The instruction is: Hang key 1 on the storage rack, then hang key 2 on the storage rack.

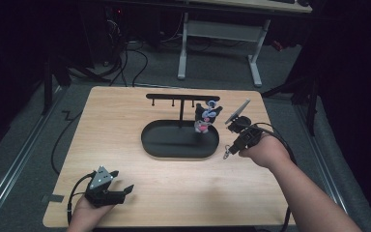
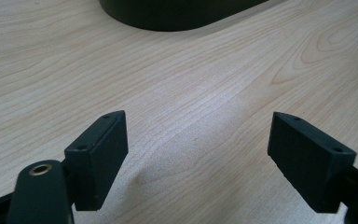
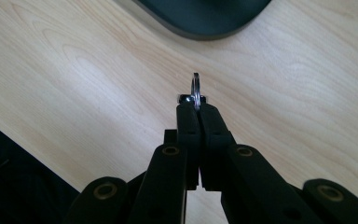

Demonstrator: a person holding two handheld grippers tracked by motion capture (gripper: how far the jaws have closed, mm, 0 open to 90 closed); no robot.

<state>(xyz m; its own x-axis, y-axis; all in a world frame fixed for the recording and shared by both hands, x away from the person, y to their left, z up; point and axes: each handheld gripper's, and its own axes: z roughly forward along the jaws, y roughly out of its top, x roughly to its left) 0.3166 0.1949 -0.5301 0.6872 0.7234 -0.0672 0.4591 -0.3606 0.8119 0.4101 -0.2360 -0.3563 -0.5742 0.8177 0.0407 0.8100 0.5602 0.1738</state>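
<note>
A thin silver key ring (image 3: 196, 91) stands edge-on, pinched at the tips of the right gripper (image 3: 196, 108), whose jaws are pressed together just short of the black oval tray (image 1: 179, 140). The left gripper (image 2: 198, 149) rests with jaws spread wide, only pale wooden table (image 2: 205, 79) between them. Dark floor and a white desk frame (image 1: 217, 34) lie beyond.

No readable text, label, brand, number or sign appears on anything in these views.
</note>
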